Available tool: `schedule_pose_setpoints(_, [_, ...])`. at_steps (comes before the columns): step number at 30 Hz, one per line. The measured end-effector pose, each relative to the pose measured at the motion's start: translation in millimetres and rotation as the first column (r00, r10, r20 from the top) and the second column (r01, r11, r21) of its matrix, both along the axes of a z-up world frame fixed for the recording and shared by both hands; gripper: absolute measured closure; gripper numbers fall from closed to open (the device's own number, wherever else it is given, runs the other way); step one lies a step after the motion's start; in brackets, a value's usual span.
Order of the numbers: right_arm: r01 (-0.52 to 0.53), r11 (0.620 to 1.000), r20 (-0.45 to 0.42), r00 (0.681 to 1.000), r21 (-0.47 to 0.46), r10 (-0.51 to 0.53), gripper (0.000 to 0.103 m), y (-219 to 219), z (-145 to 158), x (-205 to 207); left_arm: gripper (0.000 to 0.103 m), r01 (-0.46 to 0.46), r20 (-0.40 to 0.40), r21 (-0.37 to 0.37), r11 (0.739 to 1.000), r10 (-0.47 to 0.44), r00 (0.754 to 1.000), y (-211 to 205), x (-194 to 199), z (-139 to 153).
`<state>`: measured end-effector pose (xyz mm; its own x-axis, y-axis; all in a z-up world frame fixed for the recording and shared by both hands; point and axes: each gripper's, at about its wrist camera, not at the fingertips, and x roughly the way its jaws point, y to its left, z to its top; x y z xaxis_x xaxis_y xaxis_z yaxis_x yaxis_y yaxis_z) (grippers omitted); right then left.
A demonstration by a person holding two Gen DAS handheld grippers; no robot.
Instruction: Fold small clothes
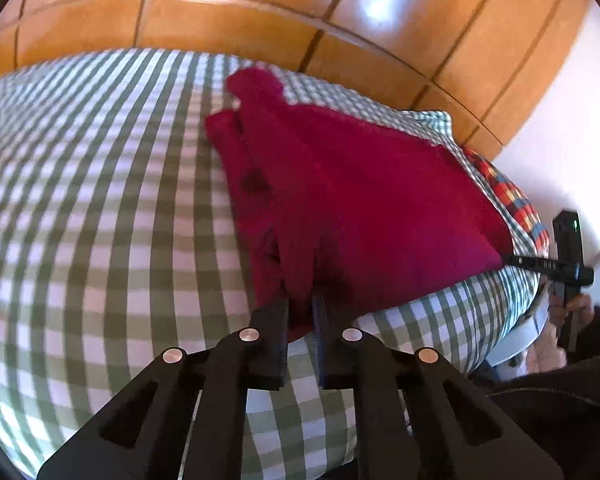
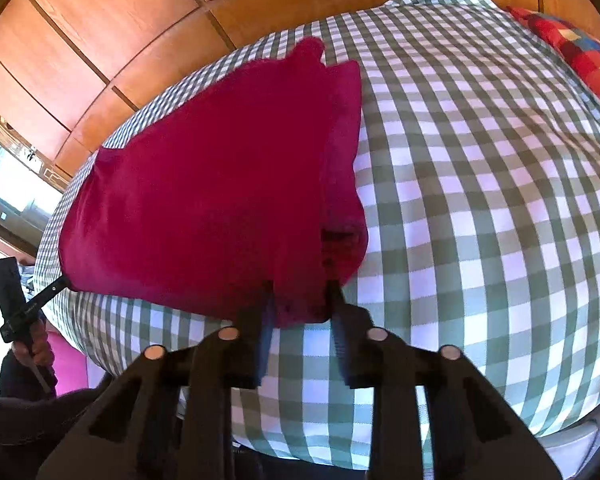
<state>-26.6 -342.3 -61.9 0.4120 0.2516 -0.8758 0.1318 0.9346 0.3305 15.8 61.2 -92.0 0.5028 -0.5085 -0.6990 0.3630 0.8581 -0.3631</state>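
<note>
Red garment spread across the green-and-white checked bed, lifted along its near edge, far part lying on the cover. Left hand-held gripper closed down to a narrow gap, a bunched corner of the near hem pinched between its jaws. Right hand-held gripper likewise clamped on the opposite near corner, jaws a little wider apart, thick wad of cloth between them. Soft stuff by the look of it, light, limp, sagging between the two grips, no stiffness to hold a crease unaided; likely a fleecy or knitted weave, so not slippery, plenty of bite for the pads. Nothing fragile here. Best hold judged to be right at the corners of the hem, as now, edge kept taut between both grippers so the fold lands straight; a grip taken mid-panel would probably just gather a lump. Already doubled along one side, layered edges visible in both views. Count: one red garment, two hand-held grippers, one bed, one multicoloured patchwork cushion at the bed's far corner, well apart from the garment. Wooden panelling behind the bed.
</note>
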Motion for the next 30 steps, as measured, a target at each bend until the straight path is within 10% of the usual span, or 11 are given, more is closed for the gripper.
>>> schedule_pose_setpoints(4, [-0.042, 0.998, 0.043, 0.998, -0.037, 0.044, 0.086, 1, 23, -9, 0.097, 0.044, 0.05, 0.001, 0.999, -0.044, 0.998, 10, -17, 20])
schedule_pose_setpoints(12, [-0.043, 0.999, -0.07, 0.997, -0.021, 0.042, 0.086, 0, -13, -31, 0.096, -0.006, -0.116, -0.074, 0.997, -0.003, 0.993, 25, -37, -22])
schedule_pose_setpoints(18, [-0.005, 1.0, 0.009, 1.0, -0.023, 0.005, 0.049, -24, 20, -4, 0.05, -0.107, -0.07, -0.19, 0.976, 0.095, 0.993, 50, -18, 13])
schedule_pose_setpoints(20, [0.02, 0.999, 0.046, 0.999, -0.031, -0.018, 0.047, -28, 27, 10, 0.05, -0.151, -0.065, -0.205, 0.967, 0.141, 0.988, 54, 0, 19])
schedule_pose_setpoints(30, [0.088, 0.989, 0.111, 0.991, -0.121, -0.074, 0.043, -17, 19, 114, 0.045, -0.189, -0.012, -0.057, 0.98, 0.188, 0.982, 6, 82, 28])
